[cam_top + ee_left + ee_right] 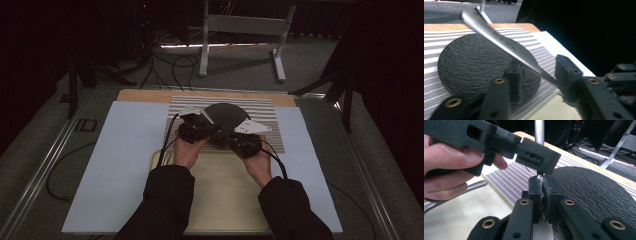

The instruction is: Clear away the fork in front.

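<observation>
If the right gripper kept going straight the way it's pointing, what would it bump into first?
Probably the left gripper, right ahead of it and on the same metal utensil. The right gripper is shut on that utensil. Beyond lies the black plate, though depth is hard to judge.

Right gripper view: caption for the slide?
Right hand-held gripper clamps a metal utensil upright beside the black textured plate.

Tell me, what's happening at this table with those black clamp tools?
A person holds a black two-jaw gripper in each hand over a striped placemat with a dark round plate on it. The right gripper is shut on a metal knife, which sticks up above the plate. The left gripper is open, its jaws on either side of the same knife, with one jaw touching it. Another piece of cutlery lies on the cream tray nearer the person.
</observation>
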Demonstrator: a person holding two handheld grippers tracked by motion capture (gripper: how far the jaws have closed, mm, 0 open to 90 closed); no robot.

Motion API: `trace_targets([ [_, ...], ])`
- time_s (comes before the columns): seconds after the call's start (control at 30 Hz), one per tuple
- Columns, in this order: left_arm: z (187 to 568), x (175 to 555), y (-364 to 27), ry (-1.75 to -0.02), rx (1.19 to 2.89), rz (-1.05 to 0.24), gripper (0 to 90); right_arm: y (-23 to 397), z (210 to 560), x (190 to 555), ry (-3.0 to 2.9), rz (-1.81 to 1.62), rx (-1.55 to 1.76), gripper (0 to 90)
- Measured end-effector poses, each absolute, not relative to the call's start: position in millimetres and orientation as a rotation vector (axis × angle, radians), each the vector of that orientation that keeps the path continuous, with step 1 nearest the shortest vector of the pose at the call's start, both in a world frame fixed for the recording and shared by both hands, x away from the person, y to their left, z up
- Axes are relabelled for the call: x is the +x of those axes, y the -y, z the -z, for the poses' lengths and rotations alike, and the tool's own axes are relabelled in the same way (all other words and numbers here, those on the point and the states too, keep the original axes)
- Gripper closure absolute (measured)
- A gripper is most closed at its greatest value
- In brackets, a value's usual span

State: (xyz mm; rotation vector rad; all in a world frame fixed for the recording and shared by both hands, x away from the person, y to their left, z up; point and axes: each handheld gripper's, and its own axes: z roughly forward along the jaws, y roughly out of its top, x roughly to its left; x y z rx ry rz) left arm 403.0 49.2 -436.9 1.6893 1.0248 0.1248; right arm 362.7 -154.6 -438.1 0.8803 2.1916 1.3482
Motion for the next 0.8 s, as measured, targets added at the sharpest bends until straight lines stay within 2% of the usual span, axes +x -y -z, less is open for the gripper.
trace_targets([
  [0.03,436.2,402.9,-49.9,-1.019,1.680,-0.113,66.5,154.5,438.5,363.0,-2.193,-1.347,0.878,86.0],
  [0.07,435.8,402.8,-50.1,-1.016,1.678,-0.111,71.8,153.6,439.3,363.5,-2.193,-1.347,0.881,86.0],
  [0.23,431.8,400.8,-49.6,-0.983,1.656,-0.089,83.1,151.7,441.4,364.9,-2.191,-1.347,0.886,86.4],
  [0.27,431.8,400.8,-48.8,-0.977,1.667,-0.088,85.9,151.6,441.5,364.9,-2.183,-1.350,0.885,90.0],
  [0.63,429.2,396.5,-45.9,-0.948,1.705,-0.168,87.6,154.1,441.6,366.5,-2.195,-1.336,0.887,89.5],
  [0.77,426.3,395.6,-48.3,-0.953,1.712,-0.186,87.7,157.0,440.4,366.7,-2.204,-1.357,0.886,73.4],
  [0.8,426.3,395.6,-48.3,-0.953,1.712,-0.186,87.7,157.0,440.4,366.7,-2.204,-1.357,0.886,73.4],
])
